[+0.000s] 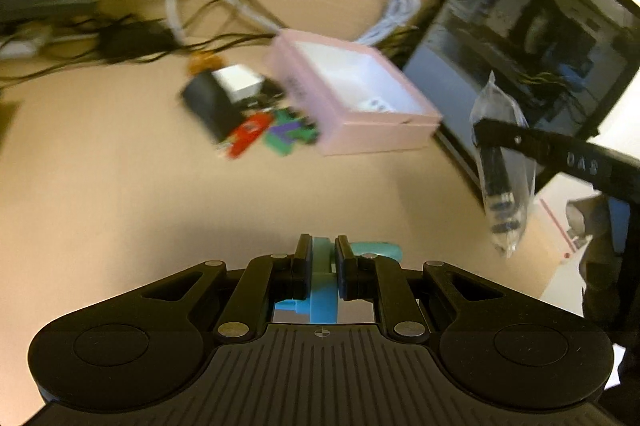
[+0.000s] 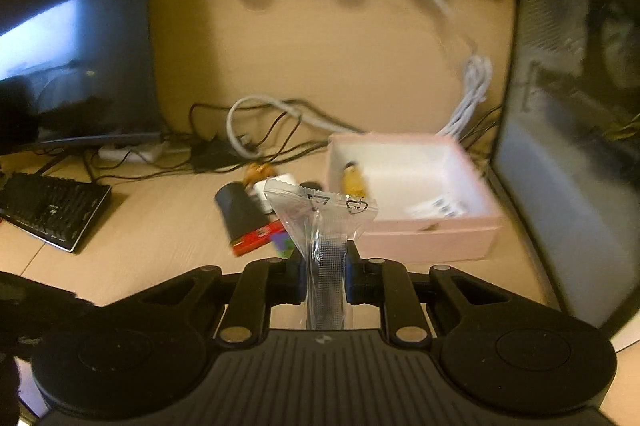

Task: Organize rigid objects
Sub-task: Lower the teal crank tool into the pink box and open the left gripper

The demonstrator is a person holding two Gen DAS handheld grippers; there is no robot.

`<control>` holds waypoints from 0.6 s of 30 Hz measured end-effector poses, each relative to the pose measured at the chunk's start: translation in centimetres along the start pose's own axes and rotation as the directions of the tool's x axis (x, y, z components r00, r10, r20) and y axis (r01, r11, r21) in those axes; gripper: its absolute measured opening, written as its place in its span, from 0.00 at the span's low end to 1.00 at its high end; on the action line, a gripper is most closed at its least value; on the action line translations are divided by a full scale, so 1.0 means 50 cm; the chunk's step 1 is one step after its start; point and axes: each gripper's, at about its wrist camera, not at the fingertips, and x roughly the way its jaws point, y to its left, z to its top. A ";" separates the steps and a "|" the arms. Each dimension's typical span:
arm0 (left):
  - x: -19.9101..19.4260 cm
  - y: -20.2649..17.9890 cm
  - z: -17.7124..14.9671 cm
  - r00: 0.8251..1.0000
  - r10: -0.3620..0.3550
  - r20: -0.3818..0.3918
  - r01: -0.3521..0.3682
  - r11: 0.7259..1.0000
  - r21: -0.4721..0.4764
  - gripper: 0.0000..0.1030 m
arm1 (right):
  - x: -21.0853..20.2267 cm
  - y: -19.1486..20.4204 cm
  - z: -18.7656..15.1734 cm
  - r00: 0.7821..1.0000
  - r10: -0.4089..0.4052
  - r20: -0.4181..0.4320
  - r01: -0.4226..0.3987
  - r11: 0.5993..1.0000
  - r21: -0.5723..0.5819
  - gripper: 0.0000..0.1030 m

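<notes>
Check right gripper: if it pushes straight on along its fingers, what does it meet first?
Likely the pink box: its near wall sits just beyond the right gripper, shut on a clear plastic bag. Depth is unclear.

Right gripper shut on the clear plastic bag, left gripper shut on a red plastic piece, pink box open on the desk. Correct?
Not quite: the left gripper is shut on a light blue plastic piece, not red, as the left wrist view shows. The right gripper is shut on the clear plastic bag, and the pink box sits open on the desk.
</notes>
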 end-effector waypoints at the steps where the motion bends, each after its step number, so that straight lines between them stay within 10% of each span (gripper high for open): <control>1: 0.010 -0.010 0.010 1.000 -0.010 0.006 0.010 1.000 0.010 0.14 | -0.007 -0.008 -0.002 1.000 -0.015 0.004 0.015 1.000 -0.005 0.16; 12: 0.098 -0.115 0.229 0.980 -0.046 0.191 0.019 0.990 0.142 0.14 | -0.061 -0.117 -0.057 0.995 -0.096 -0.008 0.096 0.995 0.028 0.16; 18: 0.231 -0.136 0.336 0.978 0.059 0.198 -0.067 0.997 0.033 0.17 | -0.068 -0.157 -0.089 0.998 -0.062 -0.011 0.062 0.997 0.037 0.16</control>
